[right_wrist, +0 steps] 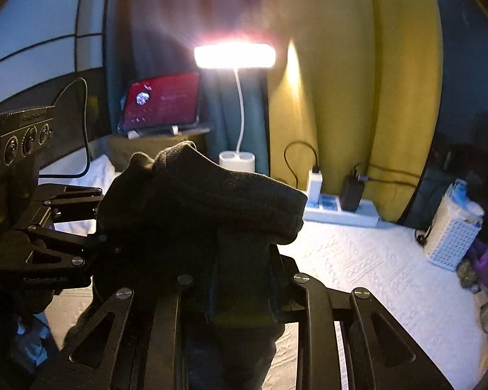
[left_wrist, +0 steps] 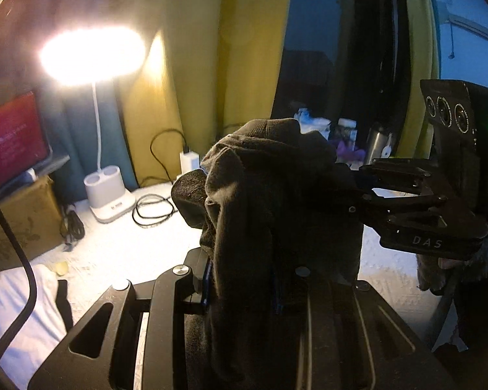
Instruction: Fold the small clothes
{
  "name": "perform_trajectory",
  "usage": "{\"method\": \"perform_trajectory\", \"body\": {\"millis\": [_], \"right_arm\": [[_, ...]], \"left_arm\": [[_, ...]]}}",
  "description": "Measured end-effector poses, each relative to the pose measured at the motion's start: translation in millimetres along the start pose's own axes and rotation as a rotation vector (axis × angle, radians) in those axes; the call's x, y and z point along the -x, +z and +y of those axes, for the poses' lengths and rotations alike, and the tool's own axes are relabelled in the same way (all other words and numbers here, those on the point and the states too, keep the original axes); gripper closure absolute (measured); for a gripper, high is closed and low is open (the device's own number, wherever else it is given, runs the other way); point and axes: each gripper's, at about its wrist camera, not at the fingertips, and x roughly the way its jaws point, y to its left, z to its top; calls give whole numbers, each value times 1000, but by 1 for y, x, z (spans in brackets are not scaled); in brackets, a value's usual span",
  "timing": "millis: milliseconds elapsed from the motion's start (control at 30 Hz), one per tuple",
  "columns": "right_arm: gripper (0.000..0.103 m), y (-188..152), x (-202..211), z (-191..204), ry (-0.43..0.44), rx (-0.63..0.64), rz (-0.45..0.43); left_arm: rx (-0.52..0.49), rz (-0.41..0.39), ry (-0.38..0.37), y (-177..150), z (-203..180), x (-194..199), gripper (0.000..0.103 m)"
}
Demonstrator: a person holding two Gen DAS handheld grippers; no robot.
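A dark knitted garment [left_wrist: 263, 201] hangs bunched in the air above the white textured cover [right_wrist: 374, 276]. In the left wrist view it drapes over my left gripper [left_wrist: 240, 260], whose fingers are shut on it and mostly hidden by the cloth. My right gripper [left_wrist: 356, 195] comes in from the right, its tips buried in the same cloth. In the right wrist view the garment [right_wrist: 208, 201] lies piled over my right gripper [right_wrist: 240, 260], shut on it, with the left gripper [right_wrist: 99, 224] gripping it from the left side.
A lit desk lamp [left_wrist: 92, 53] stands on its white base [left_wrist: 109, 198] beside coiled black cables [left_wrist: 153, 208]. A red-screened tablet [right_wrist: 162, 100], a power strip [right_wrist: 341, 208], a white basket [right_wrist: 452, 237] and a cardboard box [left_wrist: 19, 217] ring the cover. Yellow curtains hang behind.
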Motion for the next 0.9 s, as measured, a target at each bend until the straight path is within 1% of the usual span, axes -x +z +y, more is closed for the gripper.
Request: {"method": "perform_trajectory", "body": {"millis": [267,433,567,733,900], "right_arm": [[78,14,53,25,-20,43,-98],[78,22,82,42,-23,77,-155],[78,28,101,55,-23,106,-189],[78,43,121,78,-25,188,-227],[78,50,130,97,0,234,-267]], "left_arm": [[-24,-102,16,9,-18,51,77],[-34,-153,31,12,-28,78,78],[-28,-200,47,12,-35,102,78],[-12,-264,78,11,-37,130,78],[-3,-304,115,11,-33,153,78]]}}
